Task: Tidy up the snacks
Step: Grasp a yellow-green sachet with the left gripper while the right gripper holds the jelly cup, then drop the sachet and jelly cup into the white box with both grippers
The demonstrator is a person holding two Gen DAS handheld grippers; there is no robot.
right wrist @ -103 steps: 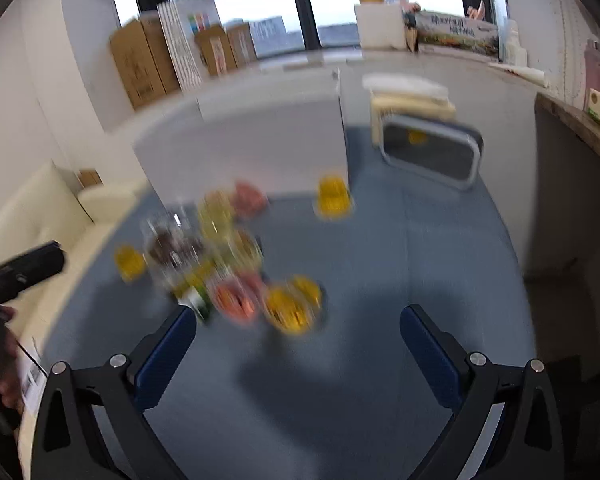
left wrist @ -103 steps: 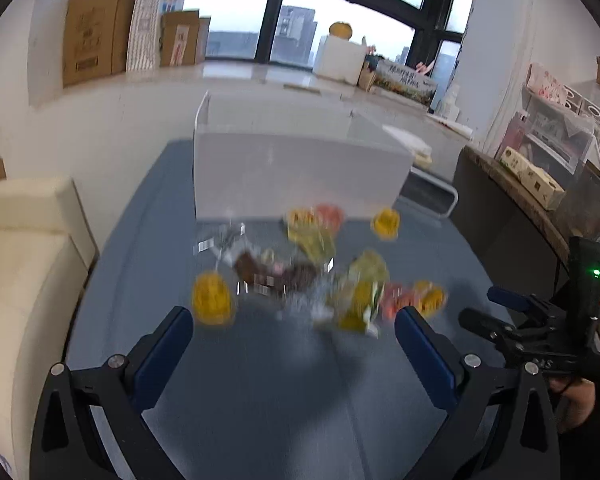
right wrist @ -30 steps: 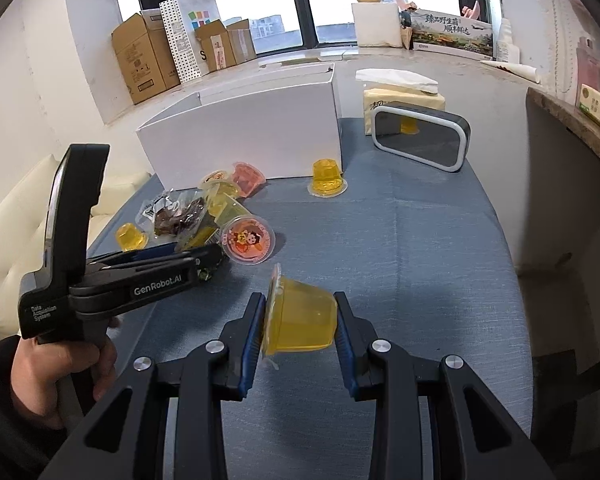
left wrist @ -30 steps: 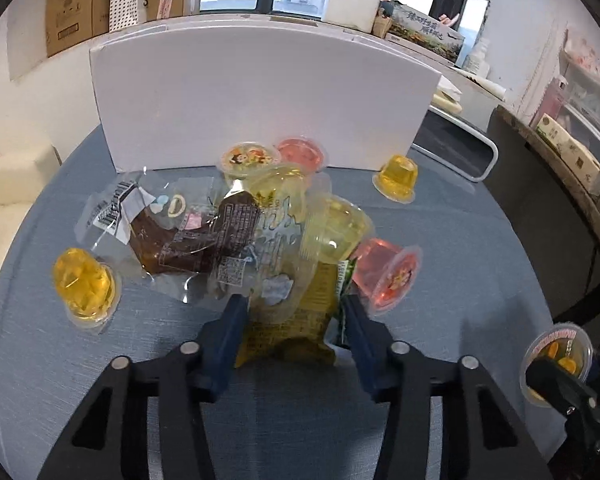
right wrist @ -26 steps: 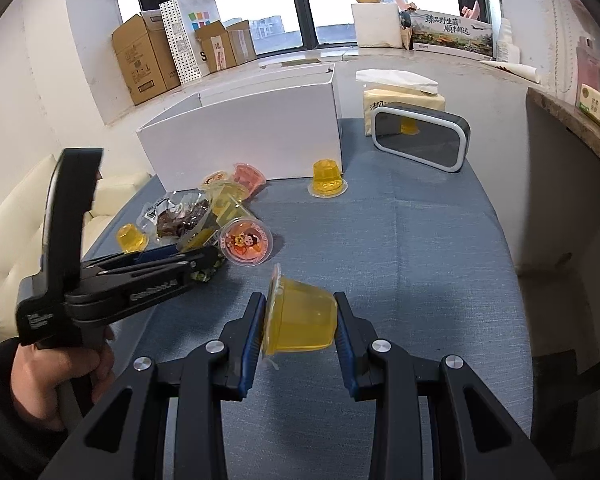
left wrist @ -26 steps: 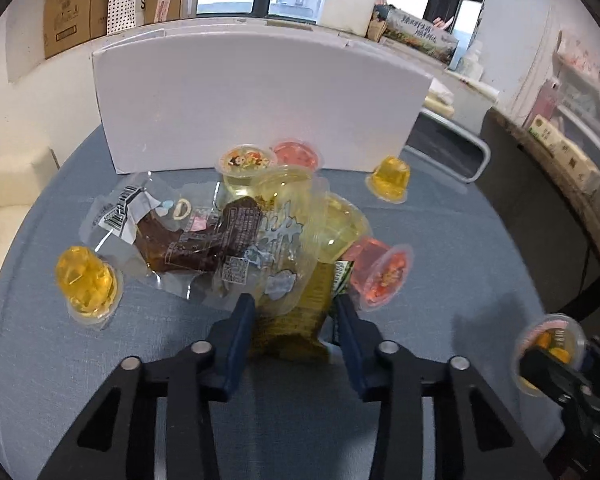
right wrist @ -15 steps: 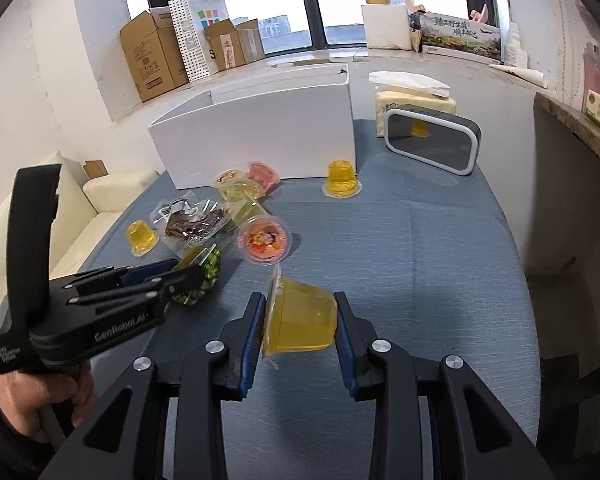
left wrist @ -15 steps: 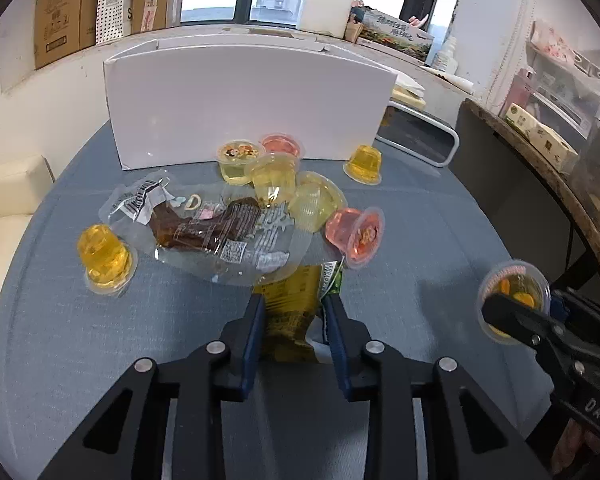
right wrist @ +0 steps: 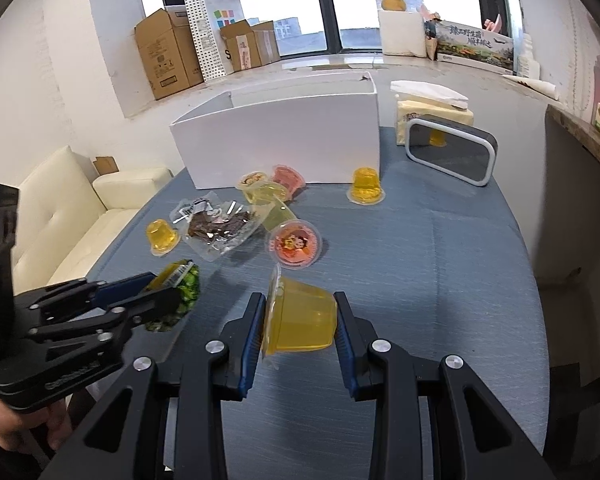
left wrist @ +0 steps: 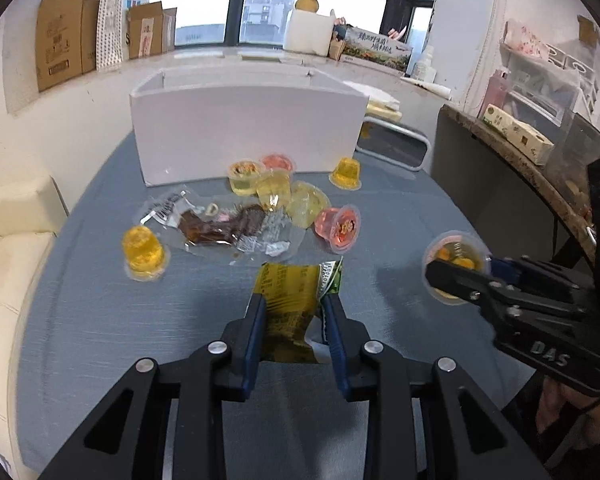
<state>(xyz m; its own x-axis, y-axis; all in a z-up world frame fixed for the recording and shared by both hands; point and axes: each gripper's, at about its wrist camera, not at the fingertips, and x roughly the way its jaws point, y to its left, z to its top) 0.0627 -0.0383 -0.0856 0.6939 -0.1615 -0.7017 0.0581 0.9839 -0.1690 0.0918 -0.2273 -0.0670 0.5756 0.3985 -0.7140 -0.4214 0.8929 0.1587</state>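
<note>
My left gripper is shut on a yellow-green snack packet, lifted above the blue table; the same packet shows in the right wrist view. My right gripper is shut on a yellow jelly cup held on its side, also visible as the jelly cup at right. On the table lie a clear packet of brown snacks, a pink jelly cup, several yellow jelly cups and a lone yellow cup. A white open box stands behind them.
A grey-rimmed mirror and a tissue pack stand right of the box. A cream sofa lies left of the table. Cardboard boxes line the window sill. A dark counter borders the table's right side.
My left gripper closed on the yellow-green packet, pulled it out from under the pile and lifted it back toward me. The right gripper held its jelly cup nearly still.
</note>
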